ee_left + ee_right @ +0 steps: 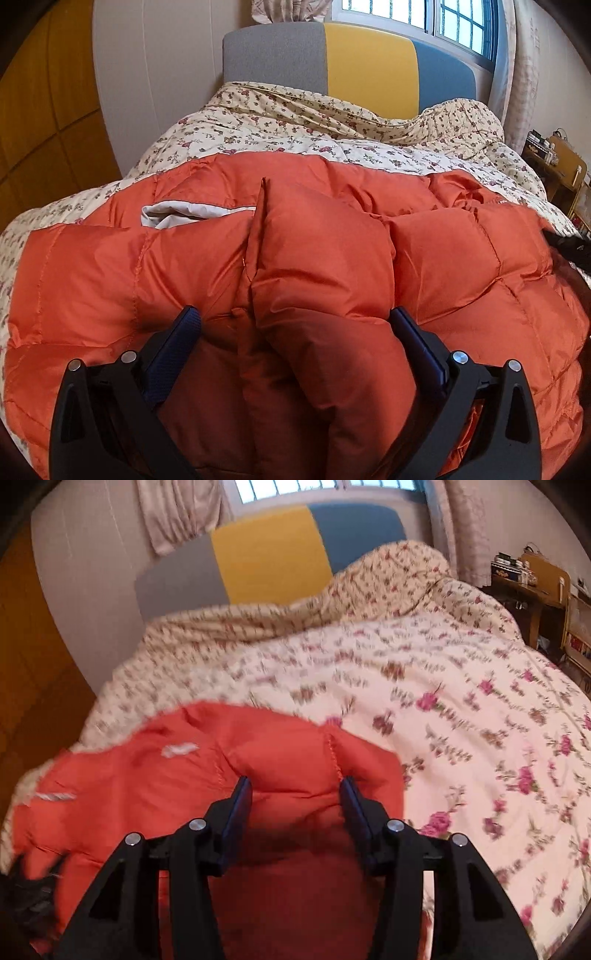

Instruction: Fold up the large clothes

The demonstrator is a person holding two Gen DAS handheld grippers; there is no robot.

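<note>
Left wrist view shows the left gripper (293,321) low in front, its two fingers spread wide with a puffy fold of the orange down jacket (317,258) bulging between them; the blue pads (177,354) do not press it, so the grip is released. Right wrist view, which is blurred by motion, shows the right gripper (295,788) with fingers also apart, a jacket part lying between them without being squeezed. The jacket (207,775) lies spread on a floral quilt (461,709) that covers the bed, and its long axis runs across the bed from left to right. A pale lining (173,214) shows at an opening on its far left part. Two small white marks on the fabric (181,750) may be a logo, but they are too blurred to read. Behind the quilt stands a headboard (369,62) in grey, yellow and blue panels. Farther back are a window (461,26) with bars and curtains (177,513), a wooden cabinet (40,110) on the left and a cluttered wooden desk (532,579) on the right.
</note>
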